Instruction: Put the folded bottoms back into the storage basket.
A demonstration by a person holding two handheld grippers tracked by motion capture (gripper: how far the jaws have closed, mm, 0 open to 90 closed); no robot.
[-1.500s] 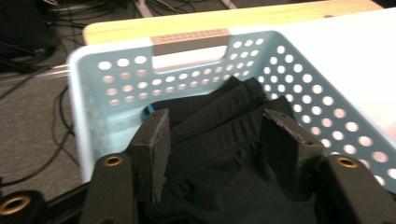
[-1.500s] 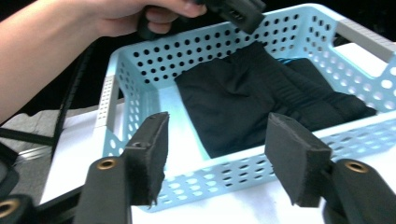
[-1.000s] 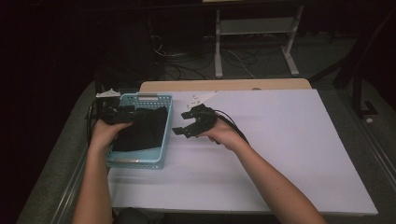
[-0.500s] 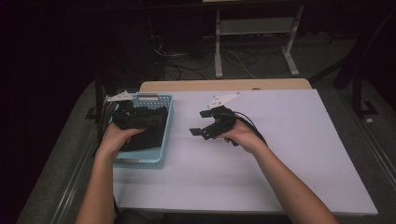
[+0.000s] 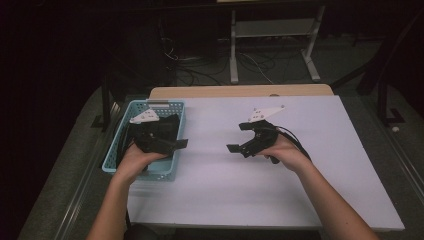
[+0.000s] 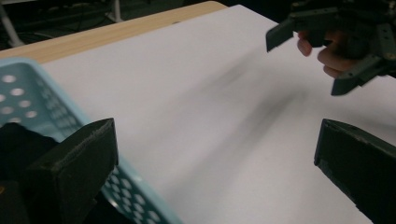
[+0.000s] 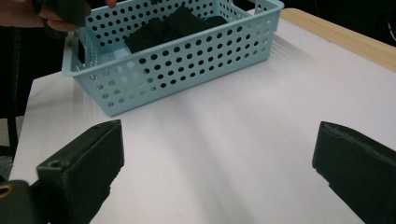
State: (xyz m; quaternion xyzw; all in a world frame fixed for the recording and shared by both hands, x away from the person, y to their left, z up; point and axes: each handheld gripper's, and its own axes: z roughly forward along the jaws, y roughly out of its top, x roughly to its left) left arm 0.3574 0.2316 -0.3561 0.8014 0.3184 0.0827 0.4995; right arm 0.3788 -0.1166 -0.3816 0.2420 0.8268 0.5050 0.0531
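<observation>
L gripper (image 5: 167,145) over basket (image 5: 114,156), R gripper (image 5: 239,137) apart, both just opened, empty

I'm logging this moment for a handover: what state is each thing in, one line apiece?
left gripper: open, nothing between its jaws, jaws just been opening, over the basket's right rim.
right gripper: open, empty, jaws just been opening, above the white table top.
basket: upright on the table, holding the black cloth.
black cloth: folded, lying inside the basket.
table: white top, bare near the right gripper.
</observation>
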